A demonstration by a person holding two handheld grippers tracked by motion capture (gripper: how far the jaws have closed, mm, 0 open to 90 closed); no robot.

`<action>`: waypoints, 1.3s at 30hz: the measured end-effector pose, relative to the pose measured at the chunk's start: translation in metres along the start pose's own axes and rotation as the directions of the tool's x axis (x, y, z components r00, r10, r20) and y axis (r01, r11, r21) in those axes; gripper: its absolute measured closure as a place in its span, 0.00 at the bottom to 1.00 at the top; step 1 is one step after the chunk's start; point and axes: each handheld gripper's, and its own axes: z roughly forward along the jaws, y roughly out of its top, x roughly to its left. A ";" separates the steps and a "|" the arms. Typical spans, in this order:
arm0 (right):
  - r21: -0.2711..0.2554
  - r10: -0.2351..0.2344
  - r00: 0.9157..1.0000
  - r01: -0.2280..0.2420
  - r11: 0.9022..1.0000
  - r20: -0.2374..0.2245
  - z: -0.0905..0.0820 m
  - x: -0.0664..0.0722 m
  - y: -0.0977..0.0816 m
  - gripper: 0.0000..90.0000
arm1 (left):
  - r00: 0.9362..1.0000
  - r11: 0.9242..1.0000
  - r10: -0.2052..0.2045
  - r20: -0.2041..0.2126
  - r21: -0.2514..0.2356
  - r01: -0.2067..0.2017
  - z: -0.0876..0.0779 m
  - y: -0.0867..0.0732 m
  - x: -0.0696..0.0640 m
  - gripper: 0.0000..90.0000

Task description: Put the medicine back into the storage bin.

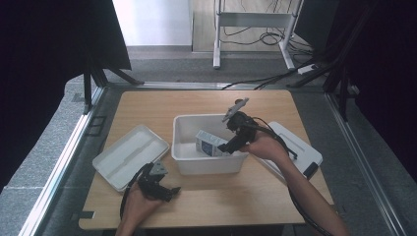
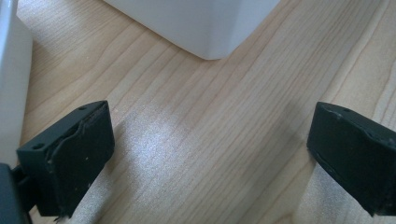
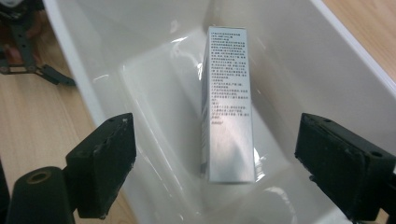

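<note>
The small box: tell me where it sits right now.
In the high view the small box lies inside the white bin at mid-table, just below the open right gripper; the white lid lies to the bin's left.

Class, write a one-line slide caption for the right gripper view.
Open right gripper above a box lying in the white bin.

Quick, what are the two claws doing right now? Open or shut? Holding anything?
Left claw: open, holding nothing, above the bare table.
Right claw: open, holding nothing, above the box lying in the white bin.
</note>
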 end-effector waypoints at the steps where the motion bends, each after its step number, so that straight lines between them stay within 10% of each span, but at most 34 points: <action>1: -0.013 0.000 1.000 0.000 1.000 0.002 -0.003 0.002 -0.004 0.12 | 1.000 1.000 0.000 0.000 0.000 0.000 0.000 0.000 0.000 0.01; 20: -0.177 0.049 0.997 -0.038 0.983 0.060 -0.024 0.029 -0.087 0.01 | 1.000 1.000 0.001 0.001 0.000 -0.001 0.000 0.000 0.000 0.01; 39: -0.175 0.125 0.992 -0.117 0.978 0.035 0.052 0.041 -0.179 0.04 | 1.000 1.000 0.000 0.000 -0.001 0.000 0.000 0.000 0.000 0.01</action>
